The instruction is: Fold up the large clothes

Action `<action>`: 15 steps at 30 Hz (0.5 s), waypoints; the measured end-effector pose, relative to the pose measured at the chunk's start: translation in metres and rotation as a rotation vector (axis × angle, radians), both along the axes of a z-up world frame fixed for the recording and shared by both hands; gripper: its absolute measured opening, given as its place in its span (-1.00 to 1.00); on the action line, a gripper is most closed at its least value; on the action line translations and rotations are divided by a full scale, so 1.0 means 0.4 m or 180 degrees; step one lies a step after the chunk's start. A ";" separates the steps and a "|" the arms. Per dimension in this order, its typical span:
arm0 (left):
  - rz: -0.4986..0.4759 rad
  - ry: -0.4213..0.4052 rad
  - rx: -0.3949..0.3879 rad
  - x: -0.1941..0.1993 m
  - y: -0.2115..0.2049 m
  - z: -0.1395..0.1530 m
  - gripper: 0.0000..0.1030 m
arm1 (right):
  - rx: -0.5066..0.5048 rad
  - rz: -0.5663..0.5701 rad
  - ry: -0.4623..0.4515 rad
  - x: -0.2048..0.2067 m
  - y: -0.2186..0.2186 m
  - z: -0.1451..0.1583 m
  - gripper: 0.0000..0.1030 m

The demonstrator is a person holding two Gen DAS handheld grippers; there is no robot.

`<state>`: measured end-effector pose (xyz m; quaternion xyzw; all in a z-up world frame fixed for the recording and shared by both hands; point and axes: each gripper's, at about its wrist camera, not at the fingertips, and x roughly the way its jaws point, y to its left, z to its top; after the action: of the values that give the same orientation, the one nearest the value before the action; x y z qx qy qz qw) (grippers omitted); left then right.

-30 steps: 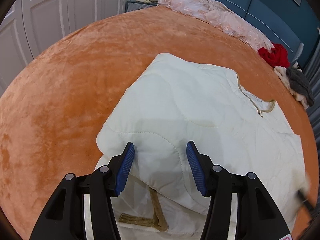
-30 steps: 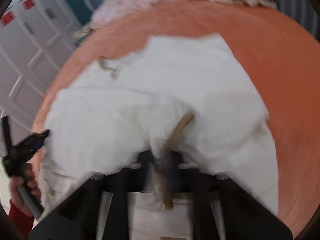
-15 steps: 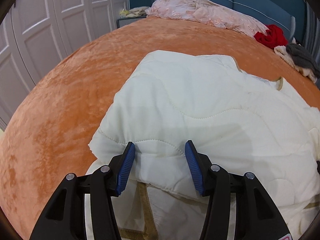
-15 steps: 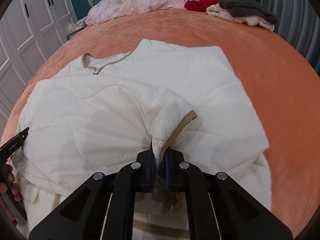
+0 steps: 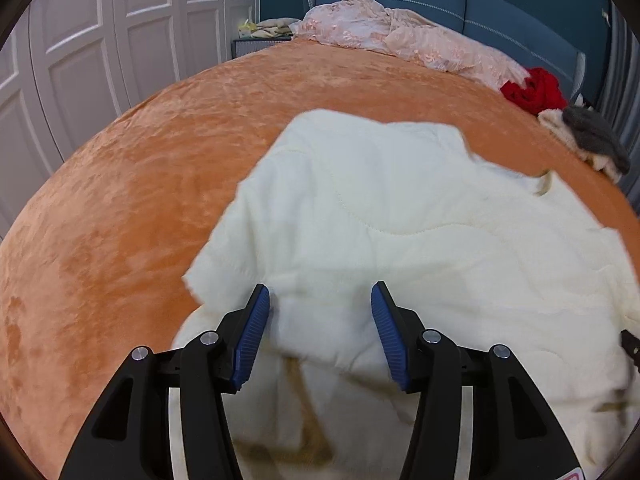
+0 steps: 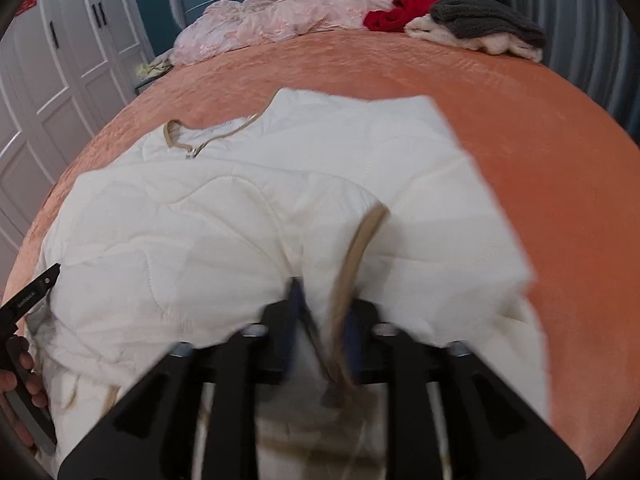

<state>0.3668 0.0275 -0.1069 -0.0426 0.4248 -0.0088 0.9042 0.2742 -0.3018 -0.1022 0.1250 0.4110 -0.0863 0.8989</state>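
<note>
The puffy cream quilted jacket [image 6: 224, 240] could flop open: right gripper [image 6: 322, 312] is letting go of its tan-edged sleeve; left gripper [image 5: 320, 320] is open.

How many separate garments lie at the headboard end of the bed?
4: a pink lacy garment at left, a red knit bundle, then a grey fuzzy piece atop a cream fluffy one at right. More may be hidden underneath.
</note>
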 end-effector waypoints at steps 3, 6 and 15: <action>-0.0034 -0.0002 -0.0166 -0.060 0.044 0.041 0.00 | 0.0033 0.0015 -0.0091 -0.091 -0.020 0.053 -0.09; 0.0038 0.0086 -0.0292 -0.109 0.086 0.062 0.00 | -0.0001 0.0008 -0.0044 -0.162 -0.033 0.078 0.04; 0.0232 0.0215 -0.0605 -0.200 0.191 0.102 0.00 | 0.0126 -0.0092 0.0104 -0.316 -0.066 0.074 0.14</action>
<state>0.2867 0.1041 -0.0660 -0.1438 0.4505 -0.0146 0.8810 0.1478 -0.3283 -0.0727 0.1474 0.4254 -0.0932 0.8880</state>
